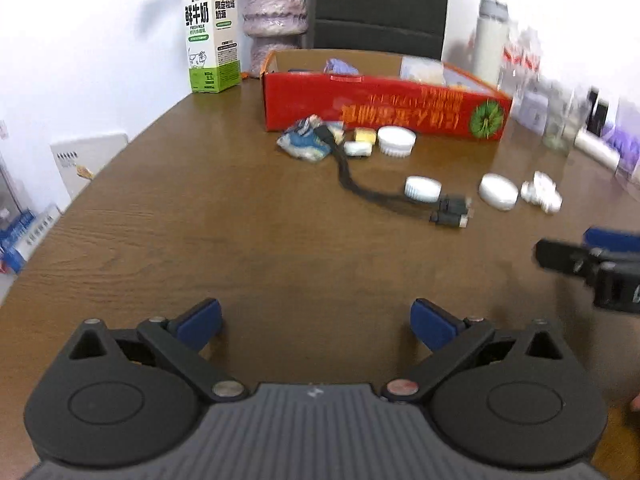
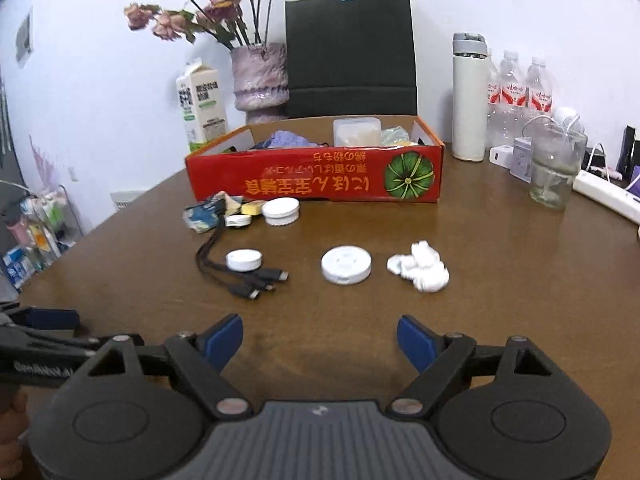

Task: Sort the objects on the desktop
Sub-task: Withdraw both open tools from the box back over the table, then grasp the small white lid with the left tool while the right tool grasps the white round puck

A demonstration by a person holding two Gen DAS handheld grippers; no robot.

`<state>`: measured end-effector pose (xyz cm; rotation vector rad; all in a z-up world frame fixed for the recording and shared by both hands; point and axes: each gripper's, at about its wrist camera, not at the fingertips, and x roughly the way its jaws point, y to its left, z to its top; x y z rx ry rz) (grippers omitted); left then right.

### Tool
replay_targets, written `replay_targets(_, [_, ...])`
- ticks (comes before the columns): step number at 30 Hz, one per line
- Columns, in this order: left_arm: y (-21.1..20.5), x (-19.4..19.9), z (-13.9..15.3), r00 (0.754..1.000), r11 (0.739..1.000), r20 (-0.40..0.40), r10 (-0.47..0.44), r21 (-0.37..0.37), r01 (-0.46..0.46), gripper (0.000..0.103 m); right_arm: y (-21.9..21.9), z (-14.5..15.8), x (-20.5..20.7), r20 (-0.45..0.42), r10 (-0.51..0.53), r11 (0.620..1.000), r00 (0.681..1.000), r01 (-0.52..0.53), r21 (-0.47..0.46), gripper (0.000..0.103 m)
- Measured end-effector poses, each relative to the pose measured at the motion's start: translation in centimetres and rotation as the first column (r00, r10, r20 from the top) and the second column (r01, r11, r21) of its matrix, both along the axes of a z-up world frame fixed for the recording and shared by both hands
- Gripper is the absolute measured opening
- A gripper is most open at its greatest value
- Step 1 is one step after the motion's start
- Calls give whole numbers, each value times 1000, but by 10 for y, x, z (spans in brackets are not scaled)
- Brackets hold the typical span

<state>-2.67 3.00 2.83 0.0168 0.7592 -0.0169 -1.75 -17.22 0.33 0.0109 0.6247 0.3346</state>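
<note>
Brown wooden table against a white wall; red cardboard box near the far edge, already holding a few items. In front of it: crumpled wrapper, yellow eraser, white round tin. Closer in, black multi-plug cable touching a small white puck; larger white disc and white crumpled wad to its right, apart. Left gripper spread wide, empty. Right gripper likewise wide, empty, above bare wood.
</note>
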Motion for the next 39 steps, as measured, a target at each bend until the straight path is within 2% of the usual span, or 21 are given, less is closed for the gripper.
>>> replay_targets(4, [4,-4,-1,1000,1000,12,1,-17,-1,103,-1,-4,-15,27,-14,996,1000,16,-88,84])
replay_targets(14, [-2,-4,-5,1000,1000,21,-3,4,3,103,-12,-12,-17,7,3,1000,1000,-3,-3,82])
replay_targets(18, [-5,-2,-1,999,999,16,-40,-6,41,102,-13,-12,-13,-4,7,1000,1000,-7,10,79])
replay_targets(20, [-6,2,8,996,997,38,-75,-32,76,98,-12,-10,-7,-17,13,1000,1000,-13,-5,76])
replay_targets(22, [-9,13,19,992,992,57,-110,-58,114,95,-10,-4,4,-13,16,1000,1000,-16,-15,70])
replay_targets(26, [-19,52,31,983,980,58,-177,-79,181,90,-2,10,37,21,45,999,999,-45,-31,67])
replay_targets(29, [-30,83,29,971,964,31,-236,-116,238,89,9,8,65,17,49,996,999,-47,-77,59])
replay_targets(31, [-36,99,27,974,967,27,-226,-114,227,78,12,4,78,4,52,995,999,-51,-82,57])
replay_targets(35, [-44,123,21,970,959,18,-243,-143,243,75,8,-7,92,-11,42,996,999,-43,-72,56])
replay_targets(37, [-50,131,16,966,956,-2,-257,-146,254,64,5,-12,95,-25,37,998,999,-38,-54,55])
replay_targets(39, [-55,134,10,965,957,-13,-261,-132,257,59,5,-17,96,-33,31,998,999,-32,-55,53])
